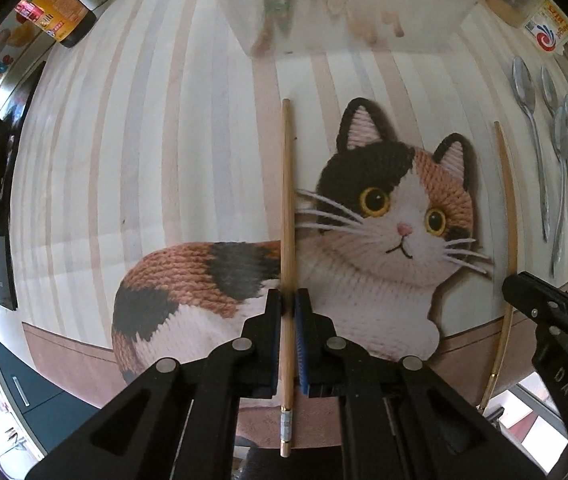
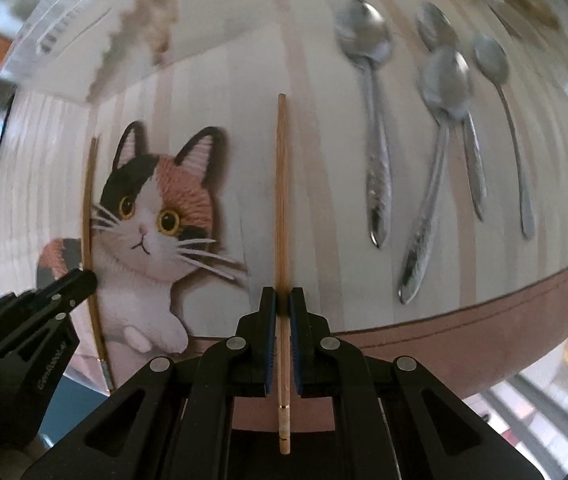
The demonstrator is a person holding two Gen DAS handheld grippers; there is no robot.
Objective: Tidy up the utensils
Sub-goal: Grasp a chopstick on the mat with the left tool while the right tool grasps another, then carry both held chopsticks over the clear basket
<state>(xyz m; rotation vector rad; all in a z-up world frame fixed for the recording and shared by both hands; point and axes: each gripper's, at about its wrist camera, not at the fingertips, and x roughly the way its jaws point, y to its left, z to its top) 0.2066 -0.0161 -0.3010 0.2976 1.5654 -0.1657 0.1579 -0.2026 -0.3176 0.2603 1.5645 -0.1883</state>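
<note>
My left gripper (image 1: 288,300) is shut on a wooden chopstick (image 1: 287,200) that points forward over the cat-print table mat (image 1: 143,160). My right gripper (image 2: 282,298) is shut on a second wooden chopstick (image 2: 281,200), also pointing forward. Each gripper shows in the other's view: the right one (image 1: 524,288) at the right edge with its chopstick (image 1: 508,200), the left one (image 2: 79,280) at the left with its chopstick (image 2: 87,208). Several metal spoons (image 2: 376,120) lie side by side on the mat to the right; they also show in the left wrist view (image 1: 556,152).
A translucent plastic container (image 1: 344,4) stands at the far side of the mat, blurred in the right wrist view (image 2: 95,20). A dark sauce bottle (image 1: 59,12) lies at the far left, a labelled jar (image 1: 544,20) at the far right. The mat's brown border (image 2: 484,332) marks the table's near edge.
</note>
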